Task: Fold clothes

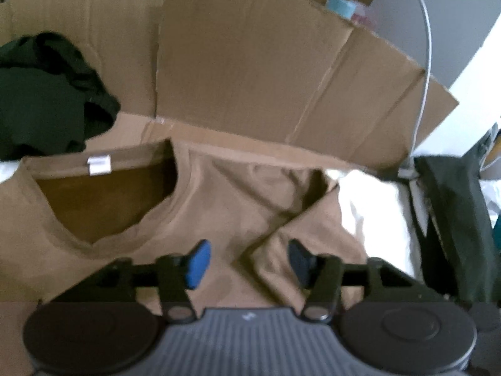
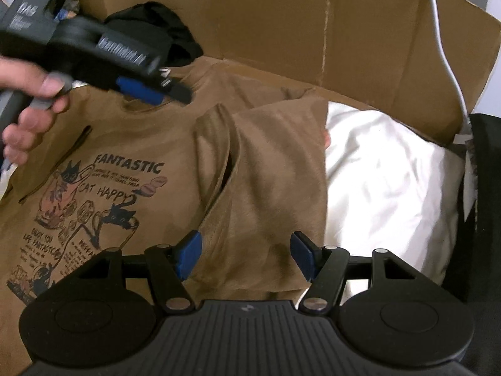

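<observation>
On a white sheet (image 2: 385, 188), in front of a wall of flattened cardboard (image 1: 250, 62), lies one brown T-shirt (image 2: 150, 138) of soft matte knit. It is spread print side up, its collar toward the cardboard and its body running back toward the cameras; that is its long axis. The chest carries a dark cartoon print (image 2: 84, 213) of cats and cups with the words FANTASTIC and CAT HAPPY. One short sleeve (image 2: 275, 169) is folded inward over the body, leaving a diagonal crease. Inside the ribbed round neckline sits one small white label (image 1: 99, 163).

Above the collar hovers the left gripper (image 1: 247, 261), its blue-padded fingers (image 1: 197, 264) spread apart with only cloth below them, gripping nothing. A bare hand (image 2: 31, 106) holds its black handle. Over the folded sleeve, the right gripper (image 2: 245, 257) likewise stands wide, nothing pinched.

One crumpled black garment (image 1: 47, 94) is heaped against the cardboard beyond the shoulder. One pale cable (image 2: 444, 47) curves down over the cardboard. Dark green fabric (image 1: 454, 219) lies beside the sheet.
</observation>
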